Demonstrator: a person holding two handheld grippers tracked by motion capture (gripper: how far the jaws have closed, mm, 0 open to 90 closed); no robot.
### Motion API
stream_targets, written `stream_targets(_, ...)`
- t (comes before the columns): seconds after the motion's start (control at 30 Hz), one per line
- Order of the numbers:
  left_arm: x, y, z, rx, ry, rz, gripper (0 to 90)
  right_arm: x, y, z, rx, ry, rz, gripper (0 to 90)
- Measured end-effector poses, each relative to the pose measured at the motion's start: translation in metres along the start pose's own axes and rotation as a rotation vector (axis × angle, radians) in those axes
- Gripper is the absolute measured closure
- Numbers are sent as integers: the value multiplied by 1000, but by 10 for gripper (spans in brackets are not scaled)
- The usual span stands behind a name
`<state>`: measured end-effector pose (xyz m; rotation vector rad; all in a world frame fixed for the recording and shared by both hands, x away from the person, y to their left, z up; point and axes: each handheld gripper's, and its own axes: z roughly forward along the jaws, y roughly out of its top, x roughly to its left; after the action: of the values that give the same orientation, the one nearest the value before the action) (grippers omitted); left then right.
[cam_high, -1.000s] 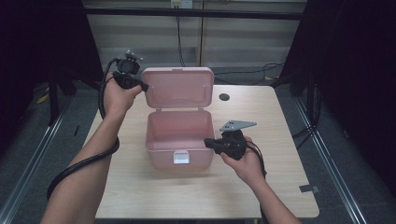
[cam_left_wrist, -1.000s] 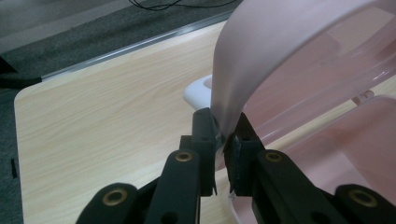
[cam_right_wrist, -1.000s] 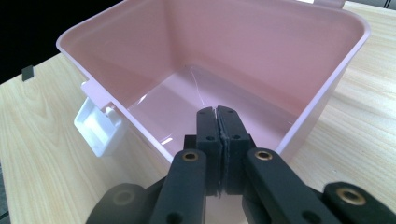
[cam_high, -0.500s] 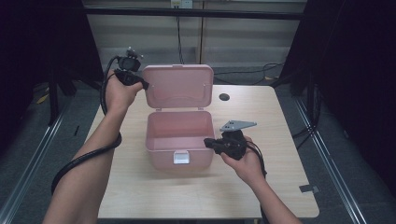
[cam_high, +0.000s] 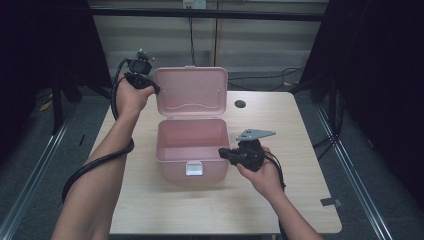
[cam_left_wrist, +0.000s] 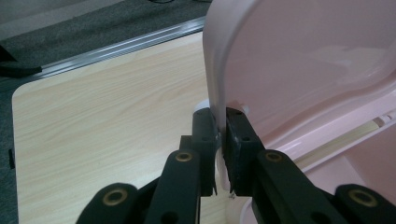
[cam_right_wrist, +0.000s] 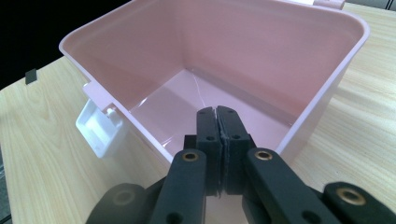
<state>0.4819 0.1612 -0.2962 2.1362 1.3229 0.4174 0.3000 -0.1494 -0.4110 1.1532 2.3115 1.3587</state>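
One pink box (cam_high: 192, 150) stands at the middle of the table (cam_high: 300, 200), with one lid (cam_high: 191, 91) upright and one white latch (cam_high: 194, 168). Two grippers: the left gripper (cam_left_wrist: 219, 140) pinches the lid's edge — the right gripper (cam_right_wrist: 217, 140), jaws pressed together, pinches the box's near wall.

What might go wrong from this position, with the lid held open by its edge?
1. The left gripper pinches only the thin edge of the lid; it may slip and the lid may drop shut.
2. The right gripper is shut on the rim of the box; a falling lid could strike it.
3. A hard pull on the lid may tip the empty box.
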Motion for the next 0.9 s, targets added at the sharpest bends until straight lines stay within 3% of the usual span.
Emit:
stream_targets(0.3,6,4,11,-1,-1,-20,834,0,-1,0,-1,2,-6,888)
stream_targets(0.47,5,9,19,14,30,3,831,1,0,0,3,-2,-14,887)
stream_targets(0.9,10,9,42,8,37,-58,836,0,-1,1,-10,12,-6,889)
